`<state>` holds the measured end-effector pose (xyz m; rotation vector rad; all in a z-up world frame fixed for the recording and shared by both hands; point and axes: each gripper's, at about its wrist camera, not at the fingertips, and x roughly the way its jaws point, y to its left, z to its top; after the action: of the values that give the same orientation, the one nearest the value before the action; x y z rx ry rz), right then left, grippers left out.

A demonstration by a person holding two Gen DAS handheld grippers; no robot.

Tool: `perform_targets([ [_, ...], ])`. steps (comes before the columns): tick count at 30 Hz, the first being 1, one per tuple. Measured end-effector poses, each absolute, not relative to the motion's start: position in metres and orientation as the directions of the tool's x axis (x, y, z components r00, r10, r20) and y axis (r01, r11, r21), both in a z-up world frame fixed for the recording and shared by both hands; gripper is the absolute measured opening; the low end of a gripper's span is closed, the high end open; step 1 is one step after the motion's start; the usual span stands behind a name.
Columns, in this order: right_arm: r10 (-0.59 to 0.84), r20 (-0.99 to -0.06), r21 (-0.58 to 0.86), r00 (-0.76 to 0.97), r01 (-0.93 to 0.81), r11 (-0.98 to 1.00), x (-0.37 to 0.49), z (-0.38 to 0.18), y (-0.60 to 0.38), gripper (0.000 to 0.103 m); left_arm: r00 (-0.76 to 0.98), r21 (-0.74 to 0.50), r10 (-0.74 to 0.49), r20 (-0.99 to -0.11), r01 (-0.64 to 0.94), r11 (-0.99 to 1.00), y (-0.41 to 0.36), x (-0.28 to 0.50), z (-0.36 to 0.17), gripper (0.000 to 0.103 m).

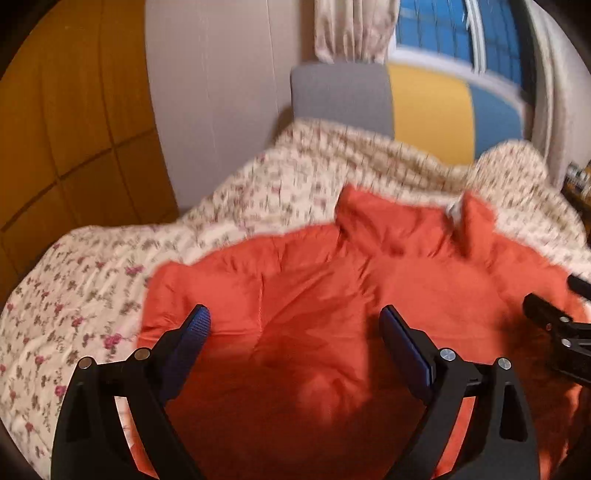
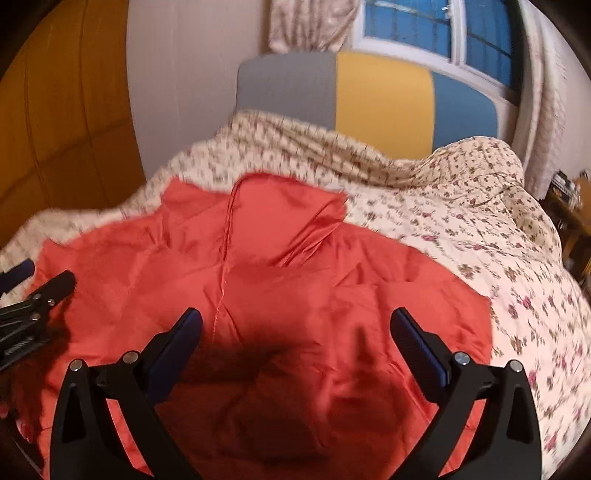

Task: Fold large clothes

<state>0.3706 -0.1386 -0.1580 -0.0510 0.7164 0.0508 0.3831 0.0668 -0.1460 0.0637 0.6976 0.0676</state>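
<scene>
I am looking into a bedroom in a home. A bed (image 2: 461, 229) fills most of both views, covered by a cream quilt (image 1: 85, 295) printed with small pink flowers. At its far end stands a padded headboard (image 2: 380, 96) in grey, yellow and blue panels. Behind it I see a window (image 2: 439, 26) with a pale patterned curtain (image 1: 351, 29) hanging beside it. A wooden wardrobe (image 1: 66, 110) lines the left wall, and a cluttered wooden shelf (image 2: 570, 206) sits at the right edge.
</scene>
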Motion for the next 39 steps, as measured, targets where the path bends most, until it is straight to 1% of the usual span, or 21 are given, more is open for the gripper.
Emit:
perform_targets([
  [1, 0.002, -0.677, -0.057, 0.736, -0.055, 0.997, 0.378, -0.165, -0.134, 0.101, 0.733, 0.093, 0.084, -0.675, -0.028, 0.995, 0.065, 0.392, -0.159, 0.092],
  [2, -0.037, -0.693, -0.094, 0.720, -0.039, 0.995, 0.384, -0.175, -0.132, 0.101, 0.718, 0.075, 0.061, -0.693, -0.013, 0.997, 0.067, 0.396, -0.170, 0.093],
  [4, -0.024, -0.705, -0.079, 0.709, -0.044, 0.996, 0.387, -0.194, -0.133, 0.101, 0.708, -0.018, -0.005, -0.707, -0.011, 1.000, 0.081, 0.399, -0.179, 0.097],
  [5, -0.021, -0.701, -0.072, 0.713, -0.042, 0.996, 0.386, -0.199, -0.133, 0.101, 0.700, -0.043, -0.019, -0.714, -0.016, 0.999, 0.085, 0.400, -0.183, 0.097],
  [6, -0.029, -0.695, -0.080, 0.718, -0.037, 0.996, 0.386, -0.202, -0.132, 0.101, 0.694, -0.049, -0.026, -0.720, -0.013, 0.999, 0.086, 0.402, -0.185, 0.097],
  [9, -0.052, -0.693, -0.106, 0.719, -0.030, 0.994, 0.386, -0.206, -0.129, 0.101, 0.682, -0.020, -0.006, -0.731, -0.013, 1.000, 0.081, 0.404, -0.190, 0.097],
  [14, -0.003, -0.732, -0.046, 0.681, -0.046, 0.998, 0.379, -0.196, -0.142, 0.101, 0.682, -0.025, -0.015, -0.731, -0.005, 1.000, 0.084, 0.389, -0.183, 0.100],
  [18, 0.006, -0.723, -0.017, 0.691, -0.027, 0.999, 0.331, -0.172, -0.156, 0.101, 0.711, -0.030, -0.040, -0.702, 0.027, 0.999, 0.089, 0.353, -0.170, 0.100],
  [21, -0.011, -0.726, -0.039, 0.687, -0.025, 0.999, 0.292, -0.159, -0.168, 0.101, 0.709, -0.019, -0.051, -0.703, 0.053, 0.998, 0.091, 0.325, -0.162, 0.100],
  [24, 0.011, -0.729, -0.003, 0.684, -0.020, 1.000, 0.256, -0.152, -0.184, 0.101, 0.695, -0.007, -0.049, -0.717, 0.062, 0.998, 0.093, 0.297, -0.158, 0.100],
  [27, 0.007, -0.733, 0.029, 0.680, 0.021, 0.999, 0.220, -0.148, -0.205, 0.101, 0.681, -0.015, -0.055, -0.730, 0.065, 0.998, 0.101, 0.266, -0.163, 0.100],
  [30, -0.004, -0.723, 0.059, 0.691, 0.068, 0.996, 0.185, -0.144, -0.227, 0.100, 0.685, -0.005, -0.028, -0.728, 0.036, 0.999, 0.114, 0.233, -0.165, 0.100],
  [35, -0.009, -0.737, 0.103, 0.676, 0.125, 0.987, 0.135, -0.149, -0.262, 0.086, 0.705, -0.008, 0.012, -0.709, -0.024, 1.000, 0.141, 0.192, -0.164, 0.100],
  [39, -0.010, -0.757, 0.135, 0.653, 0.170, 0.976, 0.102, -0.158, -0.289, 0.085, 0.700, -0.051, 0.012, -0.714, -0.069, 0.996, 0.163, 0.164, -0.167, 0.099],
])
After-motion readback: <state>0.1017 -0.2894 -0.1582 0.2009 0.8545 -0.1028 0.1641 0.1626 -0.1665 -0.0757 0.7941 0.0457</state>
